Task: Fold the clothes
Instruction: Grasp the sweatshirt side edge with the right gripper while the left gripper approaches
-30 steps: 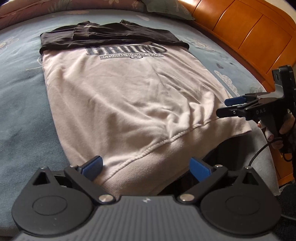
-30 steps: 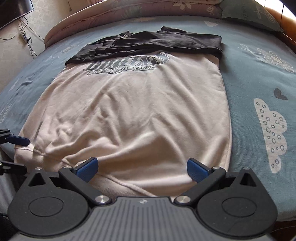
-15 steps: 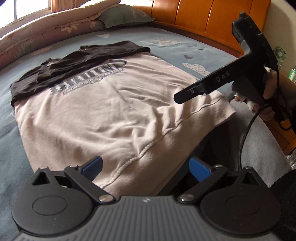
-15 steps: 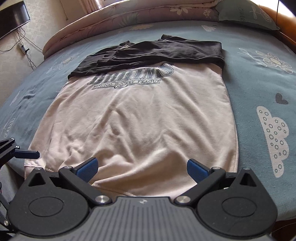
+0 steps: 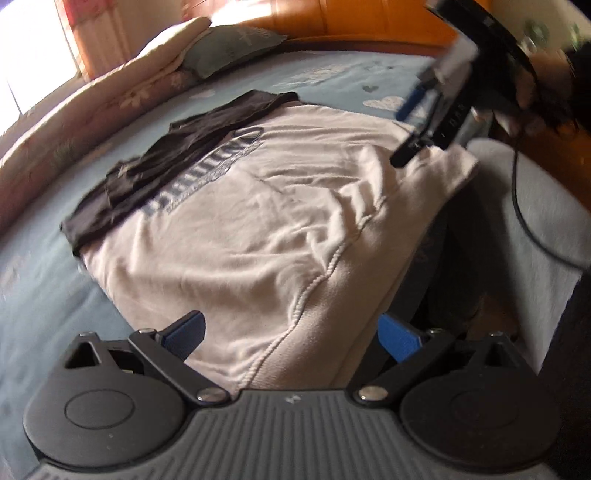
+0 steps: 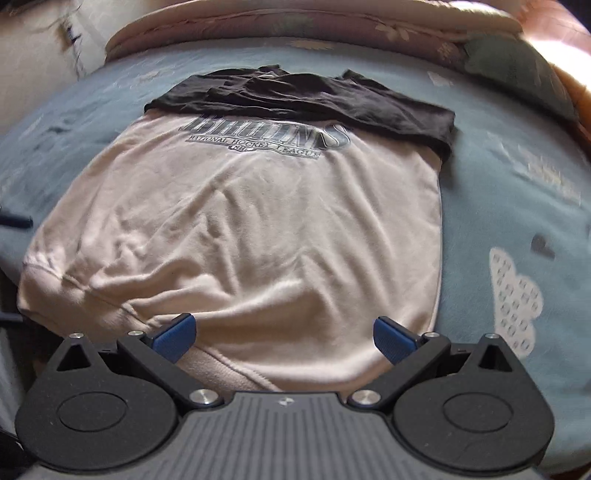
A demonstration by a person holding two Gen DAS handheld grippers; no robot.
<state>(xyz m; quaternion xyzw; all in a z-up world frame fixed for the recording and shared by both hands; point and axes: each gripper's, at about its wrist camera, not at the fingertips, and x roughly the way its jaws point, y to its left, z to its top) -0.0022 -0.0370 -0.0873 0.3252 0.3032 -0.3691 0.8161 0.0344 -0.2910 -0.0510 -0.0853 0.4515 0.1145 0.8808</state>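
Pale sweatshirt (image 6: 258,236) flat on blue bed (image 6: 498,177), black sleeves (image 6: 303,99) folded across top, left tool (image 5: 291,332) spread wide at hem, right tool (image 6: 284,334) likewise agape, holding nothing.

Blue patterned bedsheet (image 6: 517,192), orange wooden headboard (image 5: 369,18), pillow (image 5: 236,44), bright window (image 5: 33,48).

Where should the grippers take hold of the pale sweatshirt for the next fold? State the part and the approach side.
Probably the ribbed hem band of the sweatshirt, at its two corners, approached from the near bed edge. It lies closest, thick and slightly raised, overhanging the edge. The left gripper and right gripper are both open before it.
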